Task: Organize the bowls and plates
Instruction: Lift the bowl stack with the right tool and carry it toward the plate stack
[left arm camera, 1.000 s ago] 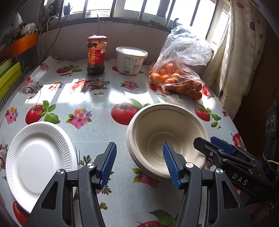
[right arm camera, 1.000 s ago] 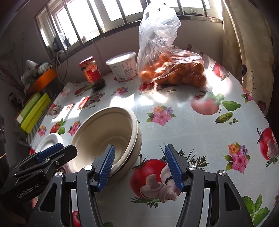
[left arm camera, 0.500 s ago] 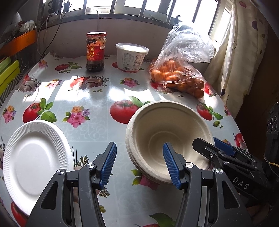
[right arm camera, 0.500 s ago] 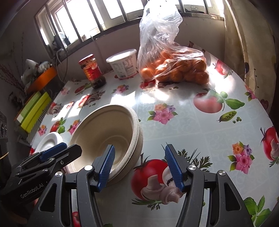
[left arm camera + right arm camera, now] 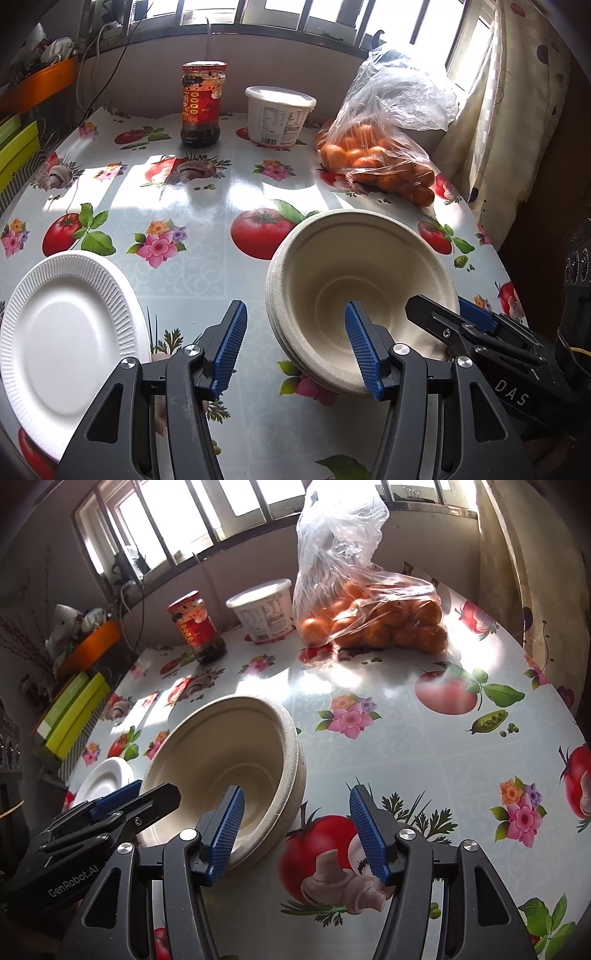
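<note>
A stack of beige moulded-fibre bowls (image 5: 364, 280) sits tilted near the front edge of the bench (image 5: 207, 221), a table covered in a glossy oilcloth printed with tomatoes, mushrooms and flowers, its open mouth turned toward both cameras. The left hand-held gripper (image 5: 295, 347) hangs with its jaws about half open and straddles the stack's left rim, one blue ribbed pad inside the bowl and the other outside, neither visibly pressing; the right hand-held gripper (image 5: 297, 830) stands likewise half open across the right rim, and whether its inner pad touches the wall cannot be told. Compared with a second ago, the jaws are unchanged in width, while the bowl stack appears slightly higher and more tipped in the left wrist view, and the items at the back sit a little lower in frame. To the left of the bowls, well apart, lies a white ribbed foam plate (image 5: 62, 332) flat on the cloth, in the same spot as before. Further back stand a glass jar with a red label and red lid (image 5: 202, 105), a white lidded plastic tub (image 5: 279, 116) and a clear plastic bag of oranges (image 5: 380, 155), all unmoved beneath the barred window (image 5: 310, 14), with a patterned cream curtain (image 5: 517, 110) at the right.
</note>
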Motion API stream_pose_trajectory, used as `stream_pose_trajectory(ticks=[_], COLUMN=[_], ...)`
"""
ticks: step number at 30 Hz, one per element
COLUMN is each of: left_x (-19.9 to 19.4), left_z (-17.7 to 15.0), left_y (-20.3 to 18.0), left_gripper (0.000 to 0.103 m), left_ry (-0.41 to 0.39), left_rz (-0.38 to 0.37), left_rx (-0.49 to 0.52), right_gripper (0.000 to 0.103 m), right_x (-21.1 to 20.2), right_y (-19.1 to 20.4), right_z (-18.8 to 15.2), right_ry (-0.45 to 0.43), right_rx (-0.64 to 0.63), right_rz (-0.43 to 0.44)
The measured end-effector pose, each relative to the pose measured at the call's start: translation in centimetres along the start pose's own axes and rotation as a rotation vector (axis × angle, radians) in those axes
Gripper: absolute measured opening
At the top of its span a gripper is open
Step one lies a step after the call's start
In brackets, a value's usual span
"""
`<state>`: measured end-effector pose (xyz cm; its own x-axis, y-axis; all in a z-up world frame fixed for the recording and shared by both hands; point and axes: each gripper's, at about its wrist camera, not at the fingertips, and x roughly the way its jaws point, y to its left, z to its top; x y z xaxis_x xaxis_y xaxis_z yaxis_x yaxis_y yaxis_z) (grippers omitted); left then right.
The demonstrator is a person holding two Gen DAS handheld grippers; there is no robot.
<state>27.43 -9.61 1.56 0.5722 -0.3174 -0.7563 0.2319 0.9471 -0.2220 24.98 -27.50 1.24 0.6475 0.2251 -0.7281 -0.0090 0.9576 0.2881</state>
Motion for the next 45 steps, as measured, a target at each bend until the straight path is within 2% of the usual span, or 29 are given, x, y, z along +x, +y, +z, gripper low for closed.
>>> stream_pose_trajectory(ticks=[12,17,22,24,30,45], left_x=[0.25,0.28,0.5,0.51,0.48,0.27], left_z=[0.01,0.1,0.05,0.02,0.01,0.06], left_y=[0.03,0.0,-0.11,-0.13,0.0,0.21], left_gripper=[0.056,0.055,0.046,0.038,0.033,0.031], left_ry=[0.003,0.0,0.004,0.005,0.001,-0.005], left_rz=[-0.006,-0.012,-0.016,-0.013,-0.006,-0.004], left_rx=[-0.009,-0.012,-0.011,-0.01,-0.013,-0.017], right_gripper=[0.06,0.044,0.038,0.034,0.027,0.026], right_x=[0.17,0.31,0.41,0.4,0.39,0.24], right_y=[0.05,0.14,0.3,0.28,0.26,0.37], right_z=[-0.03,-0.06,-0.14,-0.11,-0.09,-0.01], right_ry=[0.0,0.003,0.006,0.006,0.004,-0.001], right_rx=[-0.001,0.003,0.006,0.006,0.005,0.003], right_rz=[0.003,0.012,0.023,0.027,0.033,0.038])
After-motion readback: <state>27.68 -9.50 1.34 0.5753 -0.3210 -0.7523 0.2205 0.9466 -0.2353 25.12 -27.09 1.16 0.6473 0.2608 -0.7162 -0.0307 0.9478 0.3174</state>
